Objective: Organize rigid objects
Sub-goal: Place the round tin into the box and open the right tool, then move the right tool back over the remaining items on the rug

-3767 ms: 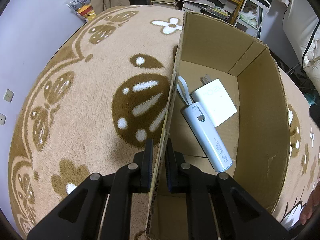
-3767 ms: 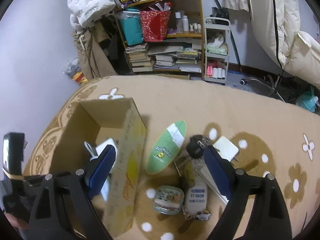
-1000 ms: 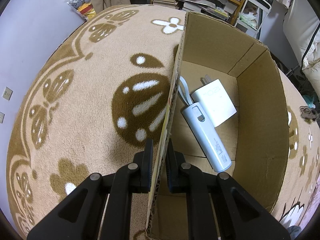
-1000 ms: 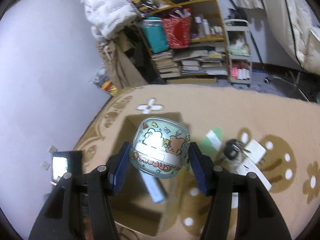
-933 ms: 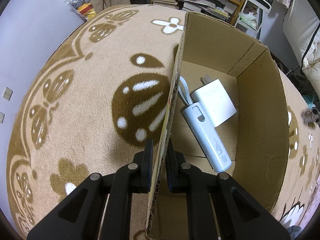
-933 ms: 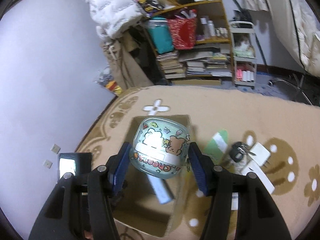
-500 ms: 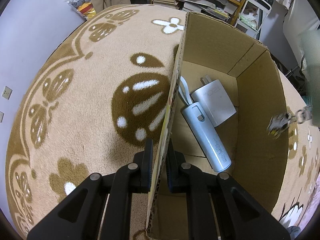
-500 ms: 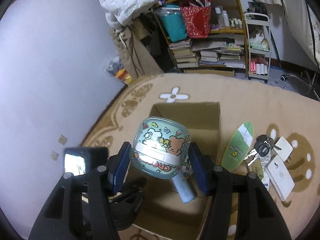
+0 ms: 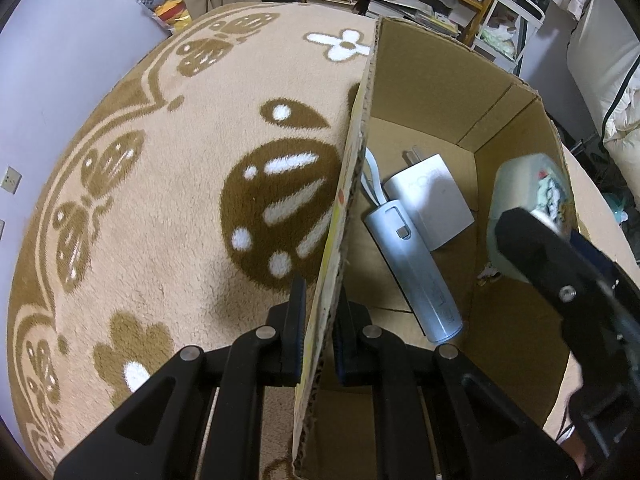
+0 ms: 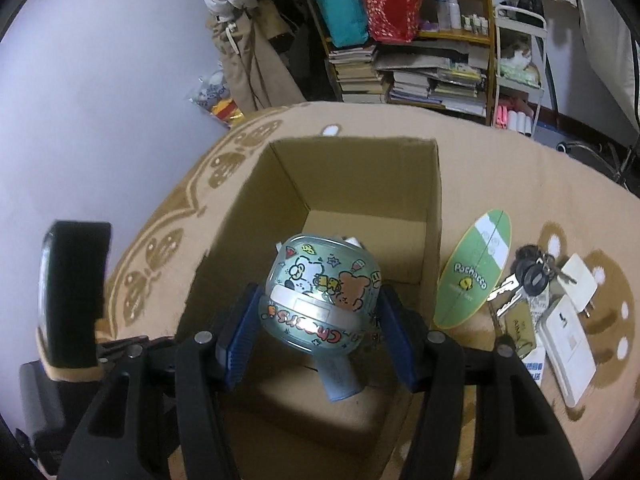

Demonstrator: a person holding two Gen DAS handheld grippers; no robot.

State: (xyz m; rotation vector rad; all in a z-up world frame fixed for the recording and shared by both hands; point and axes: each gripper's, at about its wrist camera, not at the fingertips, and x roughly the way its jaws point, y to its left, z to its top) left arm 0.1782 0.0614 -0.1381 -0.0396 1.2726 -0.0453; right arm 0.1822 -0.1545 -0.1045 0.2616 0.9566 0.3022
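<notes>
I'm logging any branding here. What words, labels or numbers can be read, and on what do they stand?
"Pochacco": green surfboard-shaped card.
Pink lettering, upside down, uncertain: round cartoon case held in the right gripper.
Small print, too blurred: blue cylinder, tags beside the keys.

Both views are lit by soft, fairly dim indoor light with a cool cast on the wall [image 10: 100, 92]. Fisheye distortion bends the rug [image 9: 160, 200] into a dome and darkens the corners to black. A bright glare patch sits on the cartoon-printed tin [image 10: 320, 300], and in the left wrist view that tin is smeared by motion blur. The cardboard box [image 10: 352, 184] has a shaded floor, and the shelves [image 10: 420, 40] behind look murky but readable.
</notes>
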